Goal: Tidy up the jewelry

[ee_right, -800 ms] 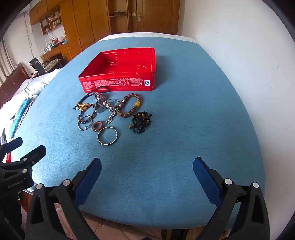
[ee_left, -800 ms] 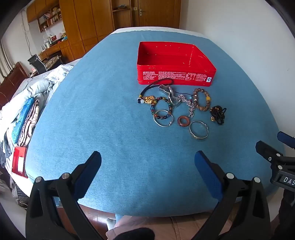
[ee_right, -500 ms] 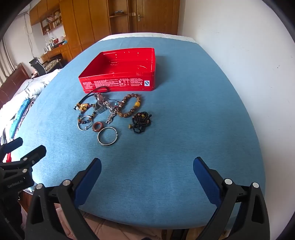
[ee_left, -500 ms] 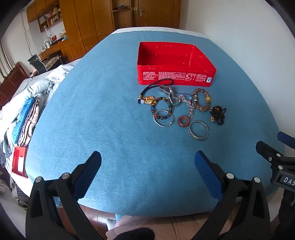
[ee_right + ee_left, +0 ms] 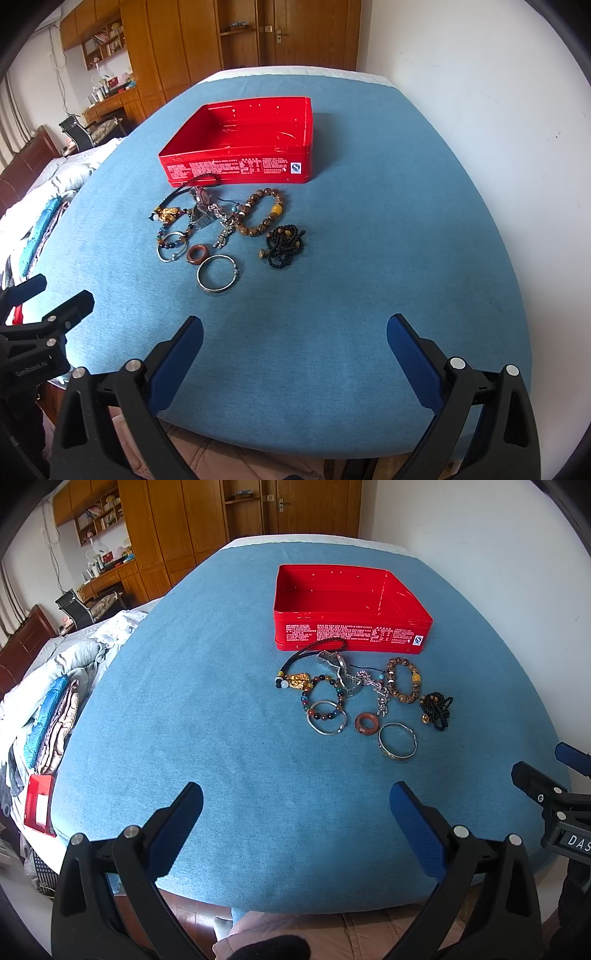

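An open red tin box (image 5: 413,605) (image 5: 295,147) sits on the blue-covered table (image 5: 184,709) (image 5: 388,258); no jewelry shows inside it. In front of it lies a cluster of jewelry: a silver bangle (image 5: 397,741) (image 5: 218,274), a red-brown ring (image 5: 366,723) (image 5: 198,254), a brown bead bracelet (image 5: 403,680) (image 5: 263,216), a black bead strand (image 5: 436,709) (image 5: 284,245), a multicolour bead bracelet (image 5: 323,701), and a black cord with a gold charm (image 5: 303,672). My left gripper (image 5: 295,827) and right gripper (image 5: 294,350) are open and empty, near the table's front edge, short of the jewelry.
A white wall (image 5: 480,110) borders the table's right side. A bed with piled clothes (image 5: 48,709) and a small red box (image 5: 38,805) lie left. Wooden cabinets (image 5: 177,524) stand at the back. The right gripper shows at the left wrist view's right edge (image 5: 554,794).
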